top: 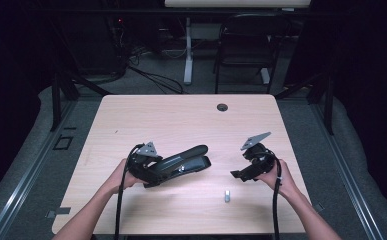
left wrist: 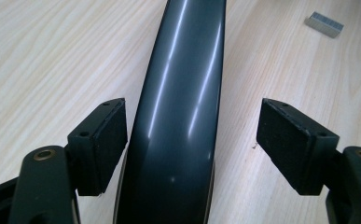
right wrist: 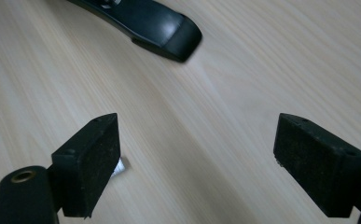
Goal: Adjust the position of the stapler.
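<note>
A long black stapler (top: 181,162) lies on the wooden table (top: 181,120), its front end pointing right. My left gripper (top: 156,172) stands open around the stapler's rear part. In the left gripper view the glossy stapler (left wrist: 183,107) runs up between the pads (left wrist: 108,135); the left pad is close against it and the right pad stands apart. My right gripper (top: 241,175) hovers open to the right, with bare table between its jaws (right wrist: 197,158). A small silver strip of staples (top: 227,195) lies near the front edge, below the right gripper. The stapler's front tip (right wrist: 164,28) shows in the right gripper view.
The table has a round cable hole (top: 222,107) near its far edge. Behind it stand a black chair (top: 246,45) and a white desk leg (top: 187,55), with cables on the floor. The staples (left wrist: 324,24) also show at the upper right of the left gripper view.
</note>
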